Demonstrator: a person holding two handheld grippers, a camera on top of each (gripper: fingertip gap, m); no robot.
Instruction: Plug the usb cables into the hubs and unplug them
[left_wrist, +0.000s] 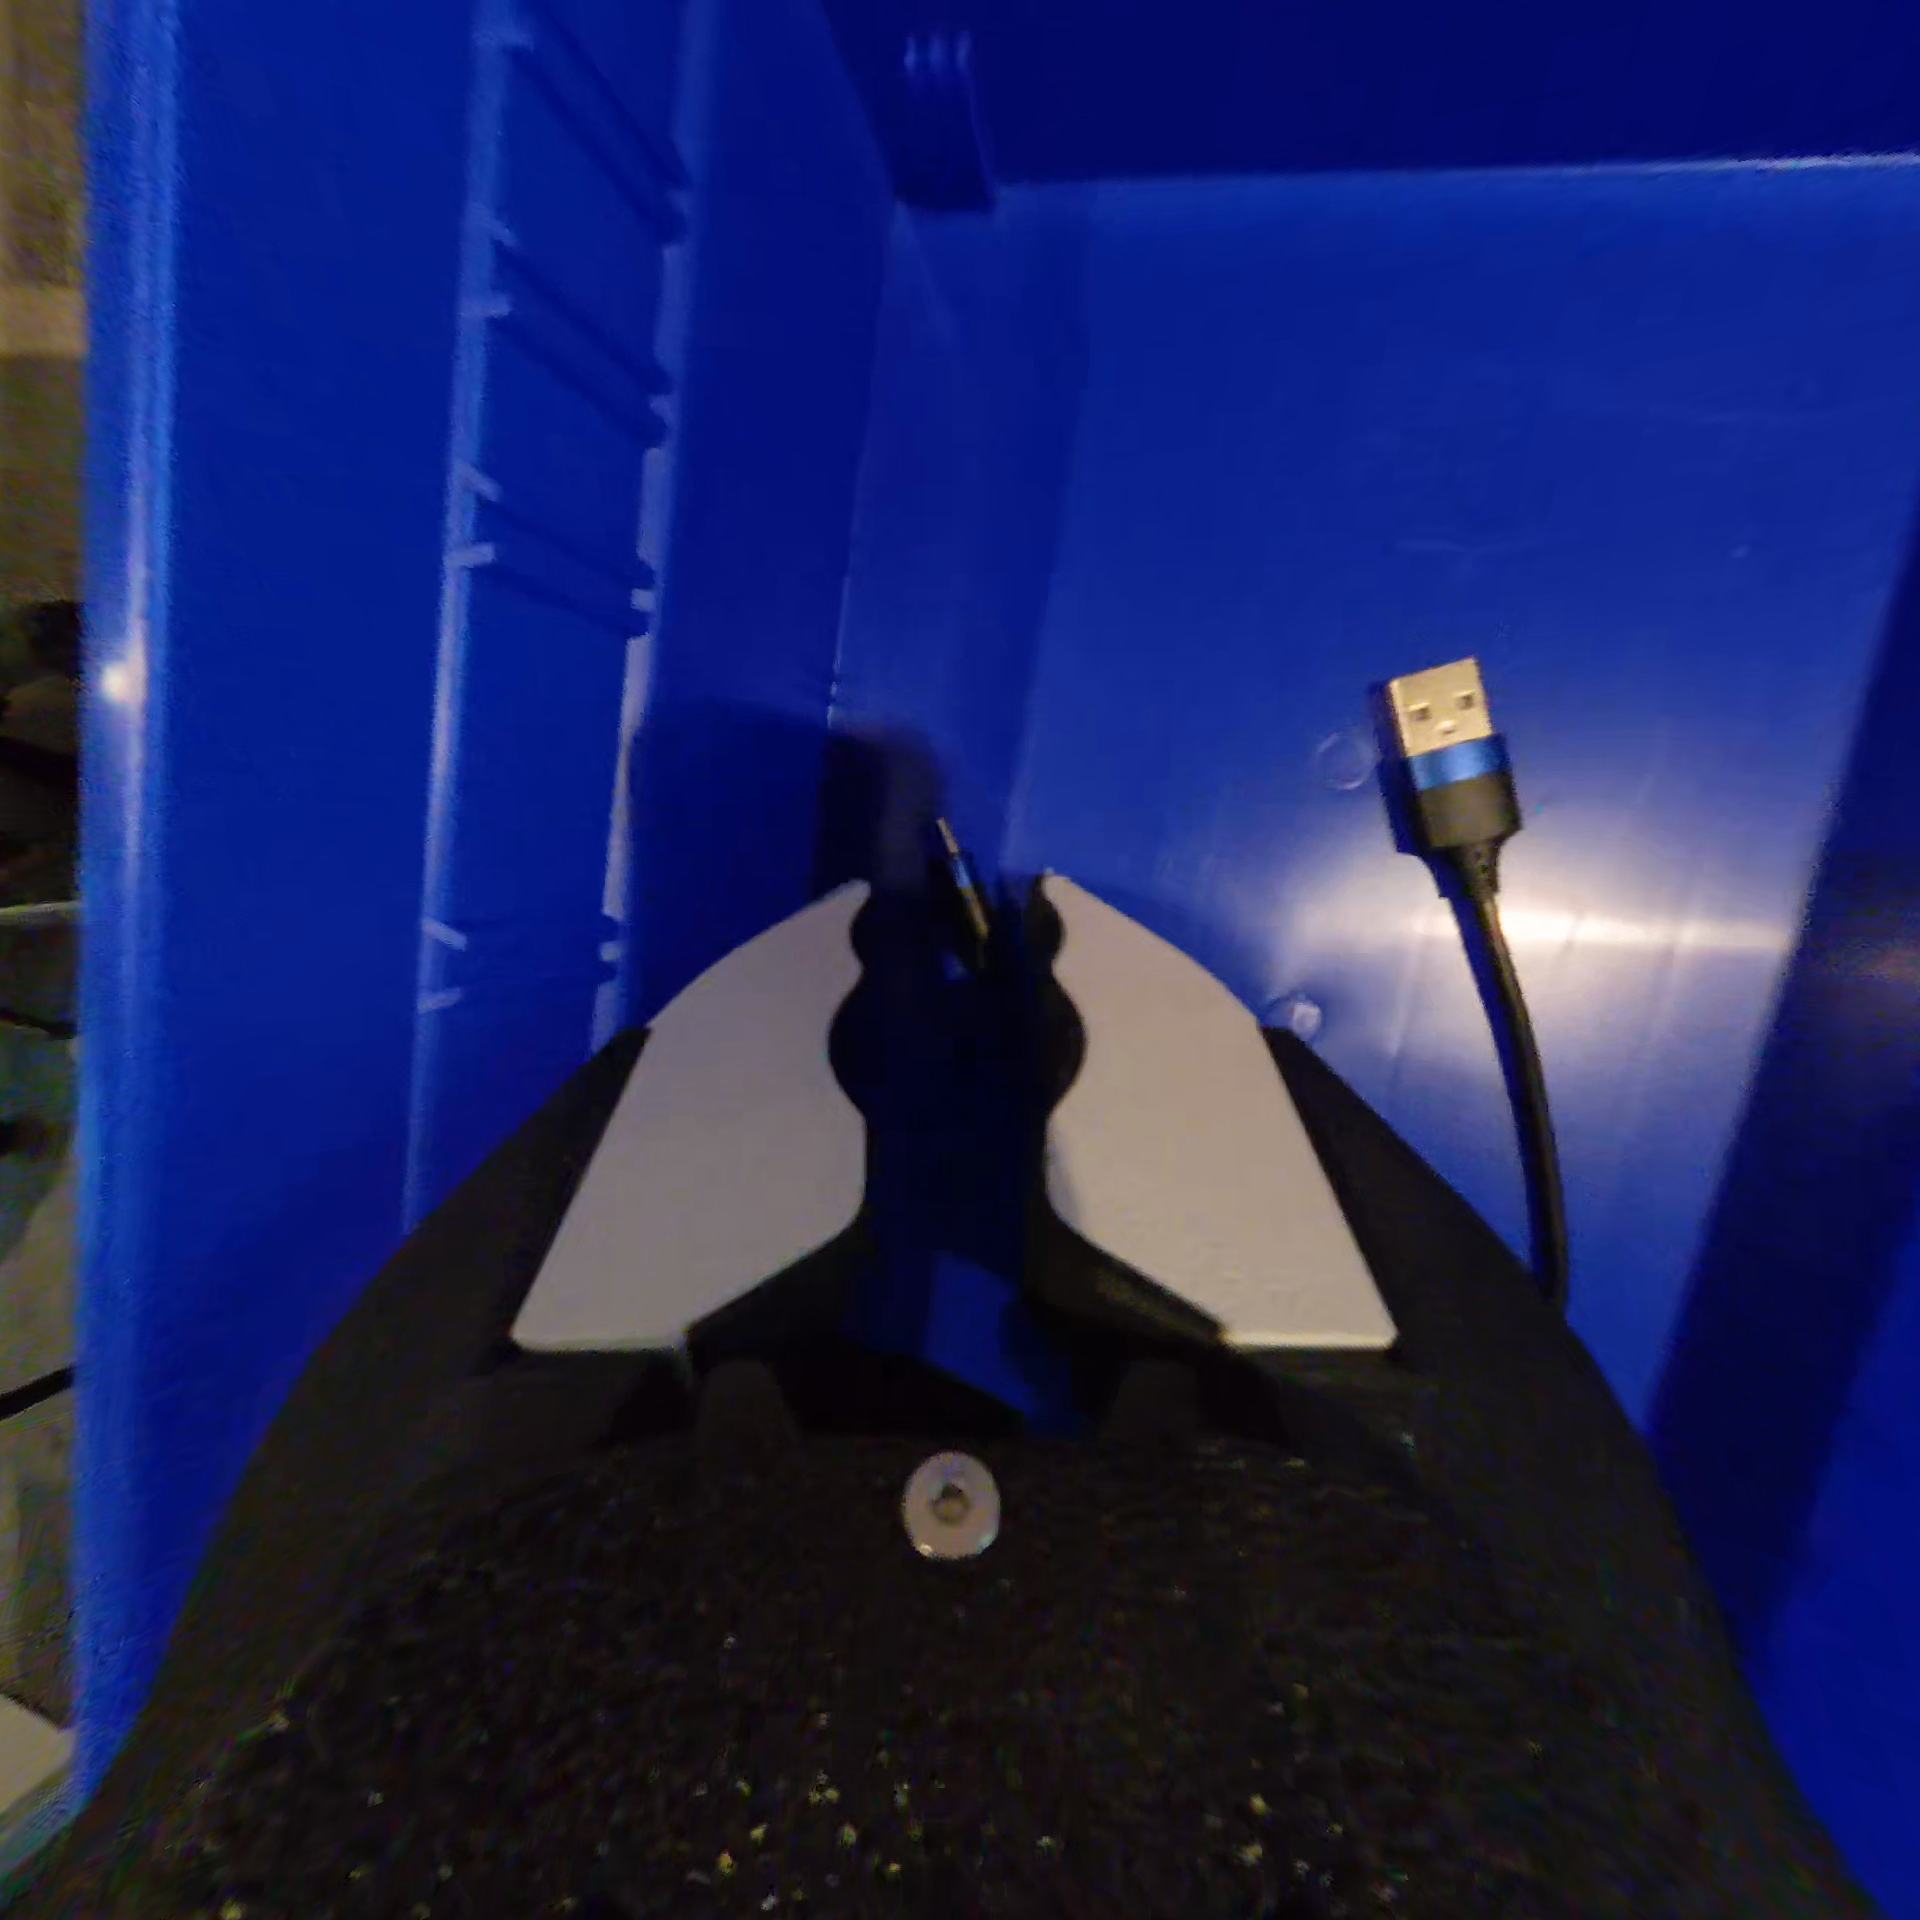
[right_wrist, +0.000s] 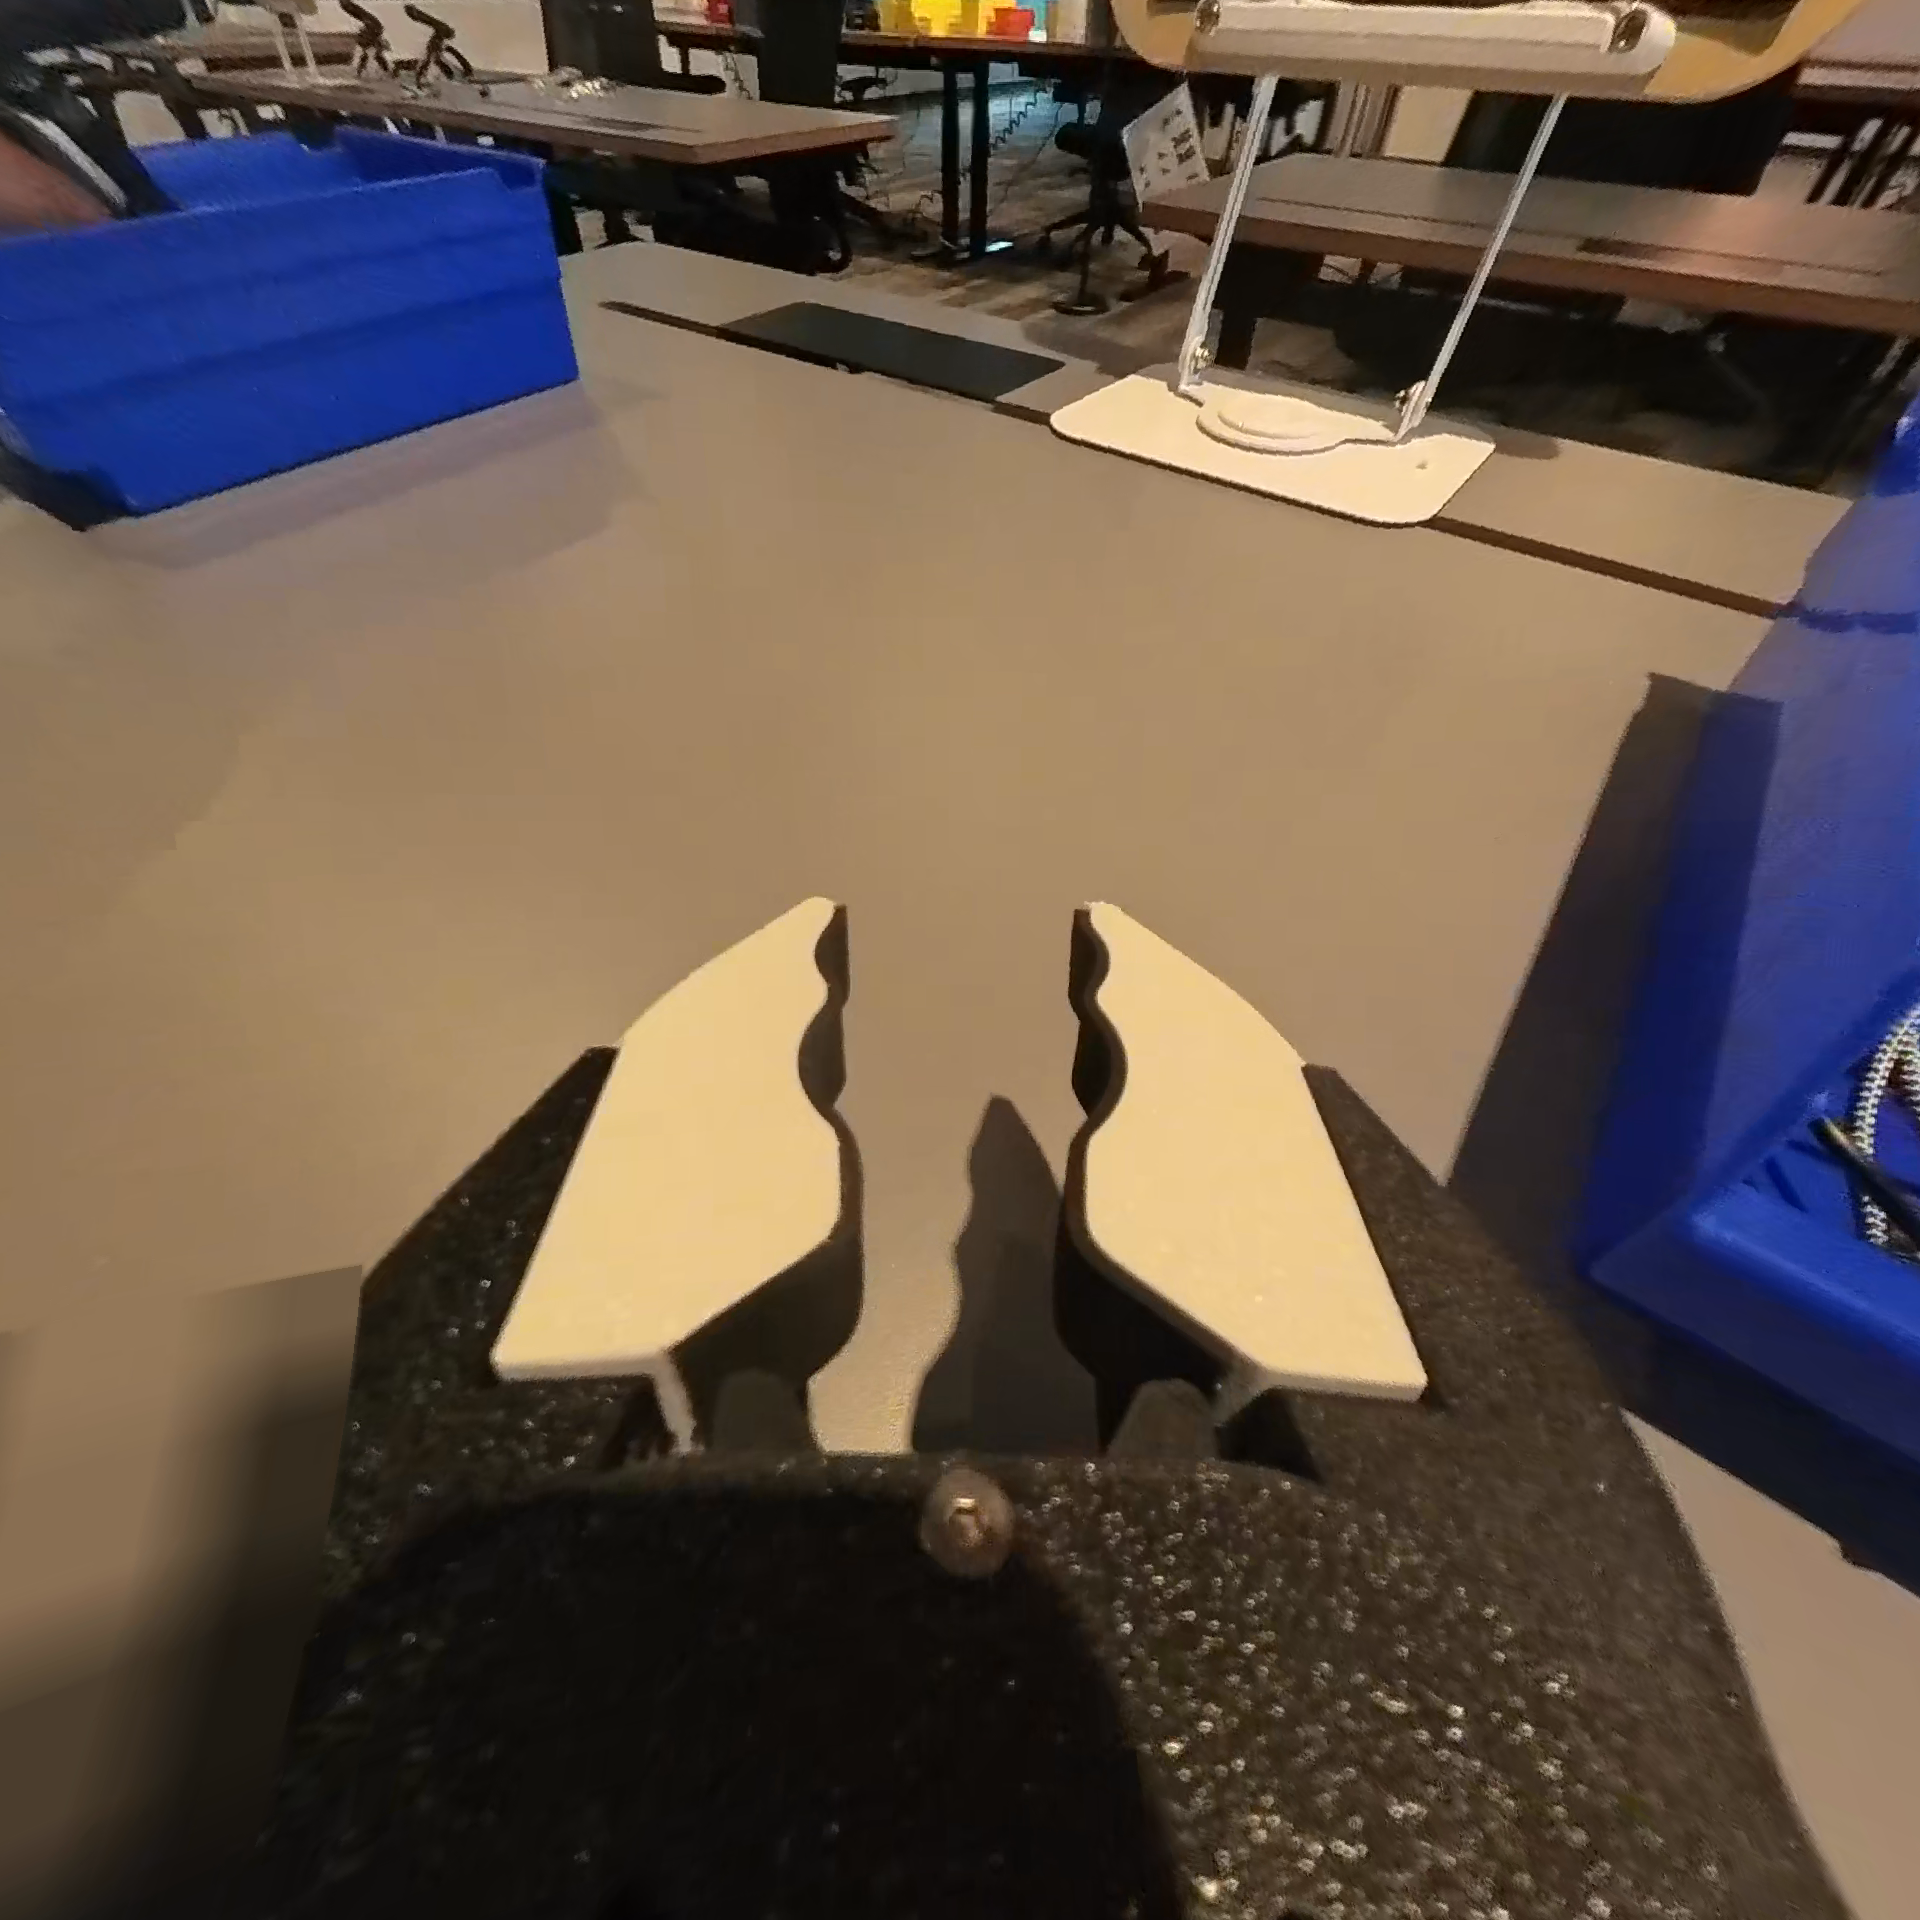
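Observation:
In the left wrist view, my left gripper (left_wrist: 954, 883) is down inside a blue bin (left_wrist: 1351, 468), close to its left inner corner. Its jaws stand a little apart around a small dark plug end (left_wrist: 961, 899), which is seen edge-on and blurred and is much narrower than the gap. A black USB cable (left_wrist: 1527, 1091) with a silver plug and blue collar (left_wrist: 1446, 743) lies on the bin floor to the right of the fingers. In the right wrist view, my right gripper (right_wrist: 961, 920) is open and empty over the grey table (right_wrist: 727, 675). No hub shows.
A blue bin (right_wrist: 291, 312) stands at the table's far left. Another blue bin (right_wrist: 1766, 987) at the right edge holds braided cables (right_wrist: 1886, 1122). A white stand (right_wrist: 1278, 436) and a black pad (right_wrist: 894, 348) sit at the back. Other desks and chairs lie beyond. The gap from one gripper's tips to the other's is roughly 70 cm.

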